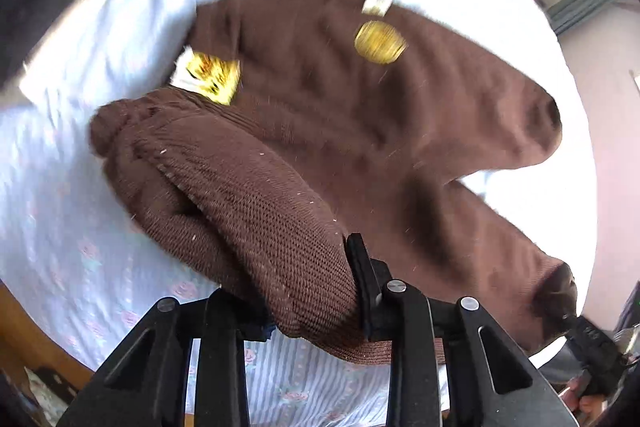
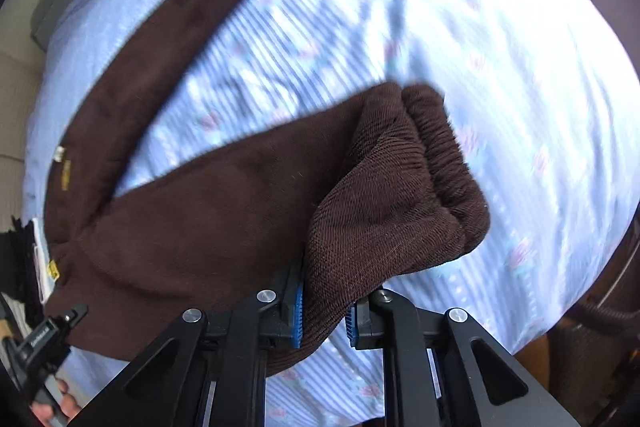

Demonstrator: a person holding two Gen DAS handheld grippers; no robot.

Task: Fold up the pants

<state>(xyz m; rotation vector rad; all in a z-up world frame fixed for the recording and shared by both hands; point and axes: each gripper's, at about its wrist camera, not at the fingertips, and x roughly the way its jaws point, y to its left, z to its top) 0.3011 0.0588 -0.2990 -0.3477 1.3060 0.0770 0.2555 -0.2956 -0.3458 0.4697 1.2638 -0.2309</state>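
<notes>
Brown knit pants (image 1: 360, 115) lie spread on a bed with a blue striped floral sheet (image 1: 80, 227). They carry a round yellow badge (image 1: 380, 42) and a yellow-and-white tag (image 1: 208, 77). My left gripper (image 1: 312, 311) is shut on a ribbed part of the pants (image 1: 248, 211), lifted off the sheet. My right gripper (image 2: 324, 311) is shut on a ribbed cuff (image 2: 400, 195) of one leg. The other leg (image 2: 172, 39) lies flat, stretching to the far left. The right gripper also shows at the lower right of the left wrist view (image 1: 588, 343), and the left gripper at the lower left of the right wrist view (image 2: 48, 339).
The sheet (image 2: 480, 47) extends far and right of the pants. A wooden bed edge (image 1: 24, 339) shows at lower left in the left view. A grey wall and a curtain (image 1: 580, 3) stand beyond the bed.
</notes>
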